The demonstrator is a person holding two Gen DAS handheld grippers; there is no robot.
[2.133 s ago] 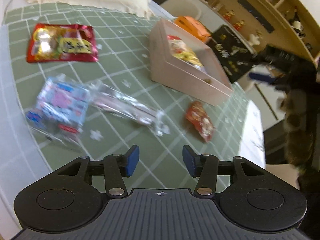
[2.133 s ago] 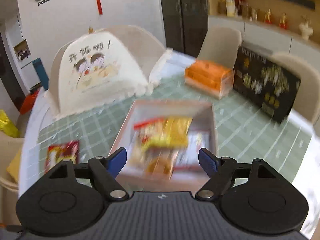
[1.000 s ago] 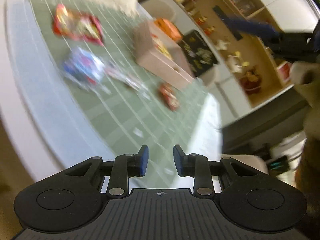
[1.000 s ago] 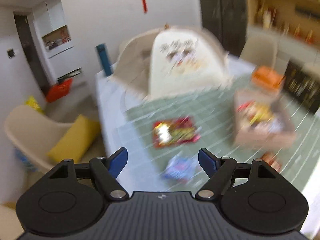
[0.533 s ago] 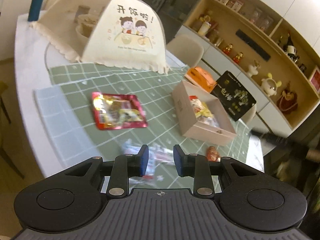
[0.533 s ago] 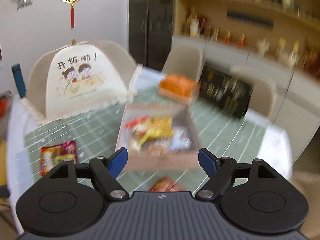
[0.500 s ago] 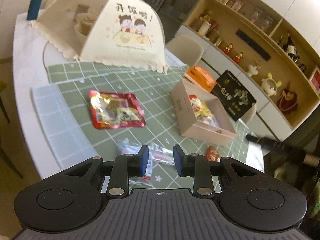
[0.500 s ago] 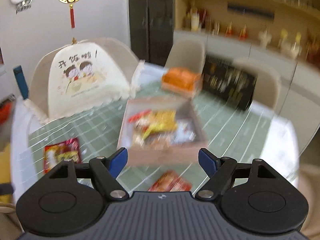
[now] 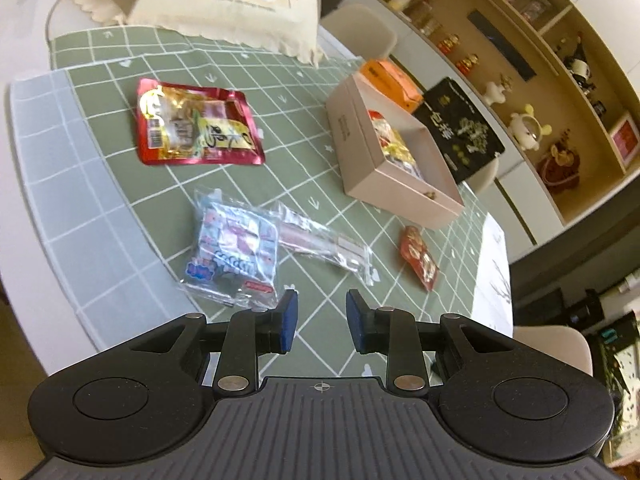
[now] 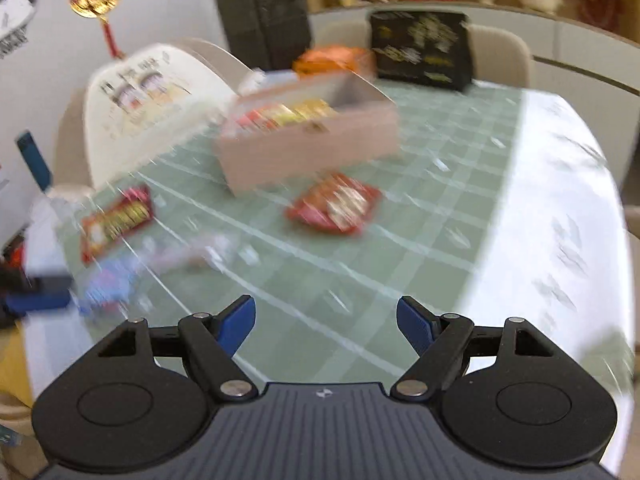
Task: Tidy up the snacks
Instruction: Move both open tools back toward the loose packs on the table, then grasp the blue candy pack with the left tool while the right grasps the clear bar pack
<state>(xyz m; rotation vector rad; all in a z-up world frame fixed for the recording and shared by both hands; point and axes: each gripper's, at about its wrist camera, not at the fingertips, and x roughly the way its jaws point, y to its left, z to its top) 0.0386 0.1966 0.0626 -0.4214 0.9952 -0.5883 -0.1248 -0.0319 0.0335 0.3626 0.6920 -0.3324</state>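
STEP: between picks, box (image 9: 394, 184) partly filled | LEFT: left gripper (image 9: 318, 322) narrowly parted, empty | RIGHT: right gripper (image 10: 326, 320) spread wide, empty | NEXT: likely small red packet (image 10: 334, 206); needs lowering to straddle it

The left gripper (image 9: 319, 322) pointed downward, its blue pads (image 9: 289, 321) narrowly parted with nothing between them. The right gripper (image 10: 326, 324) also angled down, its jaws spread wide and empty.
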